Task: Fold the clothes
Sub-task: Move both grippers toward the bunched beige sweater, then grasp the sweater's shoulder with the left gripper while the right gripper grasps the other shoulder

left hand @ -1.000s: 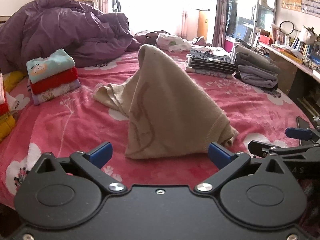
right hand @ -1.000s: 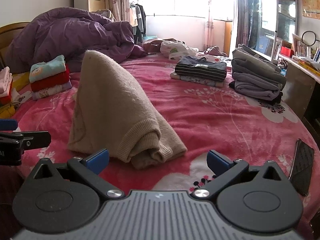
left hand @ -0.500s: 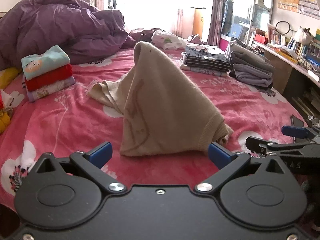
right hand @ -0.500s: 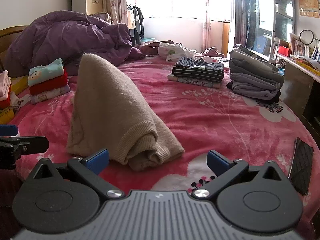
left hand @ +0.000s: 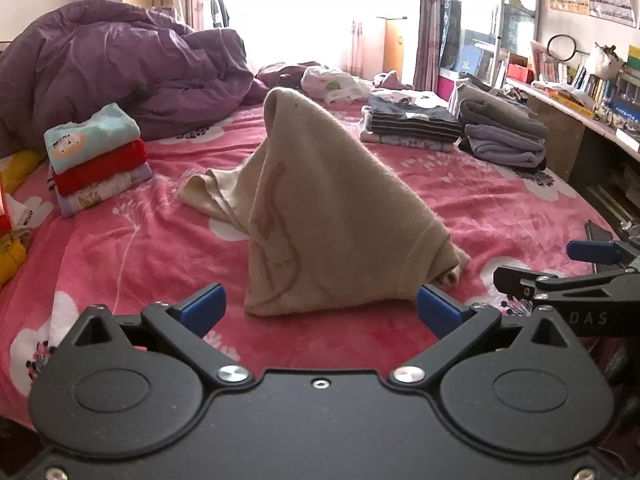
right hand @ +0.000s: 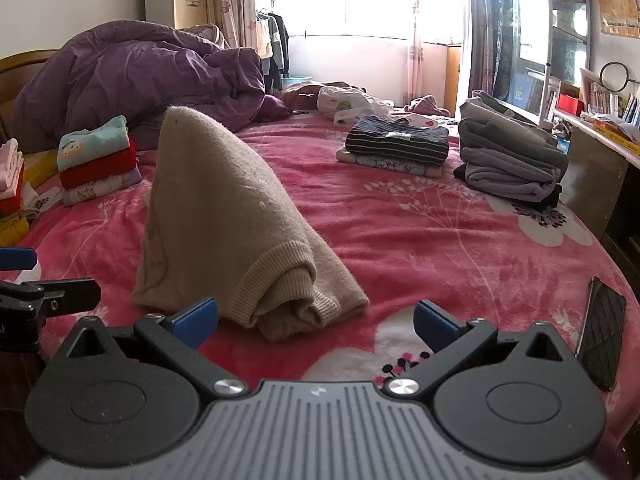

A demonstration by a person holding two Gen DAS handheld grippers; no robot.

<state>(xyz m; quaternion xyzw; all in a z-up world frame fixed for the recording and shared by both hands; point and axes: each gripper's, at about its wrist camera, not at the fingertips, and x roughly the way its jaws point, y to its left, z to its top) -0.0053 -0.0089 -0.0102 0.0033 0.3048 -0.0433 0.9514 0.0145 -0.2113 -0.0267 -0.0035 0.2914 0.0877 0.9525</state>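
beige sweater [left hand: 340, 216] heaped, before left hand-held gripper [left hand: 320, 308]

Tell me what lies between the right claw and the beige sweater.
Only bare pink bedspread: in the right wrist view the right claw sits open just short of the beige sweater, its rolled hem nearest.

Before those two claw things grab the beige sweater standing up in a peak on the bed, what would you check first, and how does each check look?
1. Left gripper open: ok, its fingers stand wide apart, empty.
2. Right gripper open: ok, also empty.
3. Beige sweater free of both grippers: ok, neither touches it.
4. Sweater lying flat for folding: not ok, it stands in a peak, one sleeve trailing behind.
5. Bare pink bedspread beside it for spreading: ok.
6. Phone clear of the sweater: ok, it lies apart at the bed's edge.
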